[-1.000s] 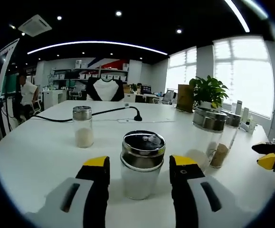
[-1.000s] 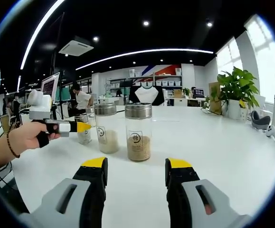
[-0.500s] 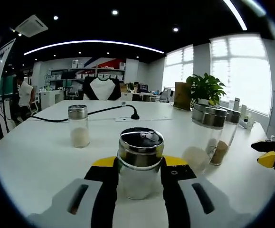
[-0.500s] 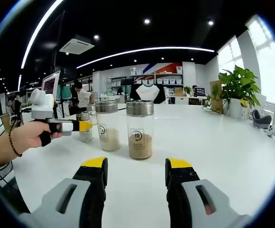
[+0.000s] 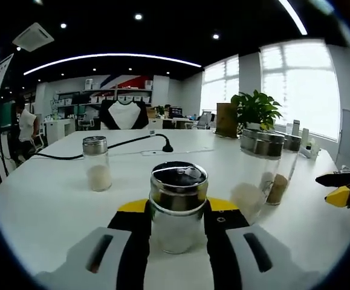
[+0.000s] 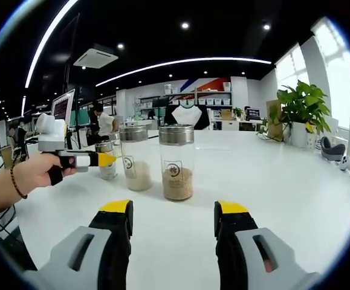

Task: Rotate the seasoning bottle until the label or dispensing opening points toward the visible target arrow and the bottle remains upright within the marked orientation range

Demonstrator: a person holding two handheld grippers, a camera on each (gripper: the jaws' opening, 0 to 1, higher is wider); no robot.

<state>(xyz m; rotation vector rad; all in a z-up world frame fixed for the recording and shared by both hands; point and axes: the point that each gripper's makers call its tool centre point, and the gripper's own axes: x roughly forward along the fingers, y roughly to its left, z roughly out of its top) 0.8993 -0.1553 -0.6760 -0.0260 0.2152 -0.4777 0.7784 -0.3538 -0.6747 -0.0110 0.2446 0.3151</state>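
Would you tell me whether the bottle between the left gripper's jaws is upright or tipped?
Upright: the seasoning bottle stands on the table, metal lid up.

- Your right gripper (image 6: 173, 212) has its 2 yellow-tipped jaws apart, with only bare white table (image 6: 283, 181) between them.
- Ahead stand 2 tall glass jars (image 6: 176, 161), upright, with metal lids, brown grains inside the nearer one.
- At the left, your hand (image 6: 32, 173) holds the left gripper (image 6: 78, 159), its tip near a small shaker bottle (image 6: 106, 162).
- A potted plant (image 6: 298, 115) stands far right.
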